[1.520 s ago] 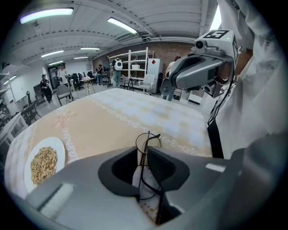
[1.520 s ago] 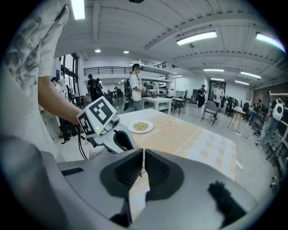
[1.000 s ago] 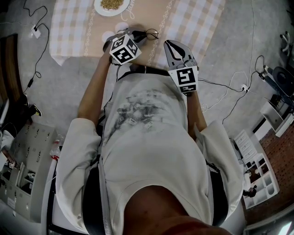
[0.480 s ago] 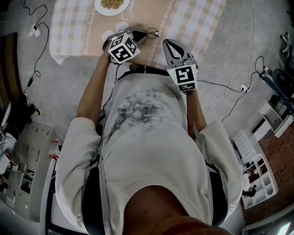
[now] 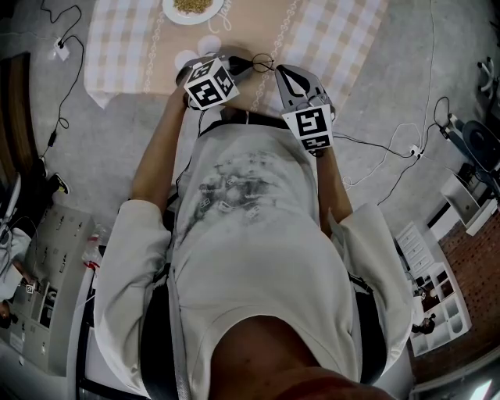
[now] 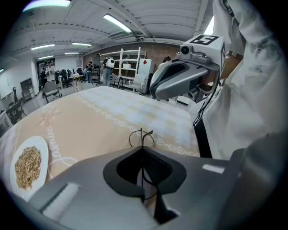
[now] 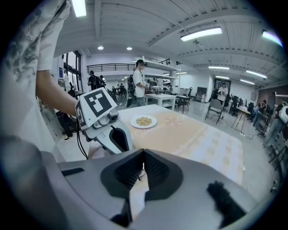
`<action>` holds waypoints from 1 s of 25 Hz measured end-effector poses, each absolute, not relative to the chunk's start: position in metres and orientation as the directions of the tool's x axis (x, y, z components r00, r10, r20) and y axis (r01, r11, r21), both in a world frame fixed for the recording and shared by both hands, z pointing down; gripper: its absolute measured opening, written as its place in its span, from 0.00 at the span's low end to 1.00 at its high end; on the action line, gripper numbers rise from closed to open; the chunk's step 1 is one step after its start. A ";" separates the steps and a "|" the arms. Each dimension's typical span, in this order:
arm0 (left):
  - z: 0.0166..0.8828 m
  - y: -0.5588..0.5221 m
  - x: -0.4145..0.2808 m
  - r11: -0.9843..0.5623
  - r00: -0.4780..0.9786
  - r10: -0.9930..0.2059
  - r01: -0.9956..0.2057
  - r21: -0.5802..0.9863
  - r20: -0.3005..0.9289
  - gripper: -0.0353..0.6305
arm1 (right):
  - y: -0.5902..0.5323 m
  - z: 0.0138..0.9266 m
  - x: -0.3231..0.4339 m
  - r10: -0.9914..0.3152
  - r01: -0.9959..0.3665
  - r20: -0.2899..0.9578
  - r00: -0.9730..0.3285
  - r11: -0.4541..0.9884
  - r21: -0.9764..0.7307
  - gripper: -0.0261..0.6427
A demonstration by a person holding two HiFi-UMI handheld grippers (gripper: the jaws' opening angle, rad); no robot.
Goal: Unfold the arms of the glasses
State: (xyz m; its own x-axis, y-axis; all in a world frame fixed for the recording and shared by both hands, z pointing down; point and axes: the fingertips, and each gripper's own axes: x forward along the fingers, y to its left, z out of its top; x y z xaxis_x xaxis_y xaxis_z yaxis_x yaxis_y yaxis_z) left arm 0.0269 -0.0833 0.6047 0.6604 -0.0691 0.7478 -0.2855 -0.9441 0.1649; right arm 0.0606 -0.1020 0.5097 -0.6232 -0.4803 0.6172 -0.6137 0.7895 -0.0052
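Note:
The thin wire-framed glasses (image 5: 261,60) hang over the near edge of the table. My left gripper (image 5: 241,64) is shut on them. In the left gripper view the wire runs down between the closed pads of this gripper (image 6: 142,149), and one round lens rim (image 6: 141,137) stands above the tips. My right gripper (image 5: 279,70) is shut, just right of the glasses. In the left gripper view the right gripper (image 6: 155,93) hovers apart from the frame. The right gripper (image 7: 144,153) has its pads together in its own view, with no part of the glasses clearly between them.
A table with a checked cloth (image 5: 344,31) carries a plate of grains (image 5: 190,8) at its far left and two small white discs (image 5: 185,58). Cables trail over the grey floor (image 5: 406,148). Shelf units (image 5: 39,273) stand at both lower sides.
The right gripper's tip has edged slightly up and left toward the glasses. The left gripper keeps its hold, and the glasses have shifted a little to the right.

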 end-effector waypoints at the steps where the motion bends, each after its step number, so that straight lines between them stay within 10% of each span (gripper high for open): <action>1: 0.604 -0.082 0.028 -0.946 0.663 -0.064 -0.278 0.166 0.746 0.07 | -0.101 0.512 0.060 -0.474 -0.610 0.621 -0.624 0.793 -0.008 0.06; 25: 0.604 -0.065 0.033 -0.968 0.673 -0.005 -0.188 0.165 0.740 0.07 | -0.098 0.569 0.051 -0.317 -0.479 0.718 -0.620 0.877 -0.026 0.06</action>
